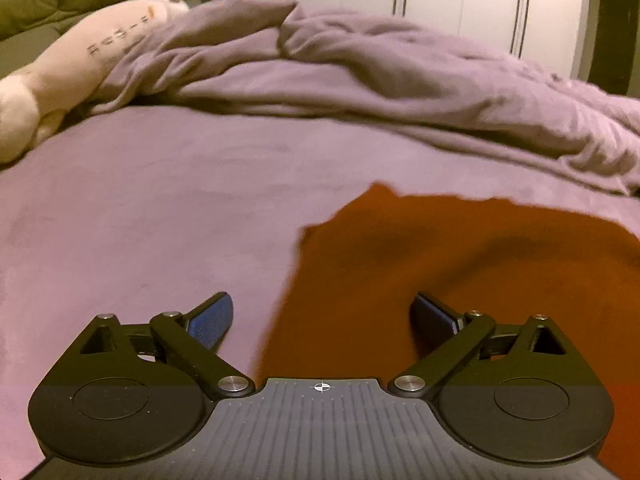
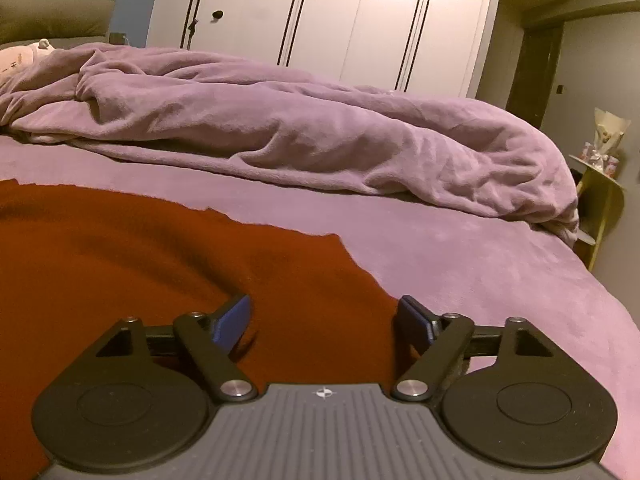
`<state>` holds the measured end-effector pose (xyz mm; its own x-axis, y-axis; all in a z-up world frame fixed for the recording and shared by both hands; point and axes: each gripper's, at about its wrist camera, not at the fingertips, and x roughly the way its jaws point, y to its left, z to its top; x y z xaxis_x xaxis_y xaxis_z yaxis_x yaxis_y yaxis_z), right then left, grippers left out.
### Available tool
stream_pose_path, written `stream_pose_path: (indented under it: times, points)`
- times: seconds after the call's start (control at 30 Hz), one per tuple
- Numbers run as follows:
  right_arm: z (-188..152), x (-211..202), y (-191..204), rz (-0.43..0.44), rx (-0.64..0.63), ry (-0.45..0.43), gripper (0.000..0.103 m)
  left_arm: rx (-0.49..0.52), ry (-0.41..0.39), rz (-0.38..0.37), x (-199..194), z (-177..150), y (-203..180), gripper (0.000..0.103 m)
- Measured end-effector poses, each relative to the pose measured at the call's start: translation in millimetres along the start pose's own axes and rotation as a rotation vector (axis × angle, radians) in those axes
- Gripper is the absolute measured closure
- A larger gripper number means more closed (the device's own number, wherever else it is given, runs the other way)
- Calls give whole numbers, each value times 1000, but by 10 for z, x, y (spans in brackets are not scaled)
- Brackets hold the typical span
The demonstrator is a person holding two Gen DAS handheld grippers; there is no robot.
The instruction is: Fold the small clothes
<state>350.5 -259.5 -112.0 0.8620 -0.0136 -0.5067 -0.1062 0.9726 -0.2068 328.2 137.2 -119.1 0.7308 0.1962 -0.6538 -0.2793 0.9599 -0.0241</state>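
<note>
A rust-red garment (image 1: 460,264) lies flat on the purple bed sheet (image 1: 140,208). In the left wrist view its left edge runs between the fingers of my left gripper (image 1: 322,316), which is open and empty just above it. In the right wrist view the garment (image 2: 140,256) fills the lower left, and its right edge passes close to the right finger. My right gripper (image 2: 324,320) is open and empty, low over the cloth. Both have blue pads (image 1: 212,320).
A rumpled purple duvet (image 2: 320,132) lies heaped across the far side of the bed. A long pale plush toy (image 1: 80,68) rests at the far left. White wardrobe doors (image 2: 340,20) stand behind. A small side table (image 2: 600,192) stands at the bed's right edge.
</note>
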Motion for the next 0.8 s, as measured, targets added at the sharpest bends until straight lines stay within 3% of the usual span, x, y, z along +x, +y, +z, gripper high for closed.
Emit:
stream_pose_path:
  times: [0.13,0.3,0.37,0.53,0.63,0.73,0.8]
  points:
    - [-168,-169,-238,-7,57,74,22,8,22,10,-192,-73,382,1]
    - [-257,-604,-344,-103,121,107,22,18,57,95,-453,-87,655,2]
    - [-240,-820,-311,-49,172,74,22,-27,73,4,-579,-81,708,2]
    - [-167,-1137,97,201,252,2,22,-215,149,-284,-606,-74,728,2]
    - [-148,-1134,469,260,174,15,30,-236,211,-331,-432,-72,639,3]
    - [-142,-1090,695,282,134,47,49,-224,222,-345,-317,-56,594,4]
    - [-159,-1068,759,272,118,60,56,-217,222,-357,-304,-44,601,13]
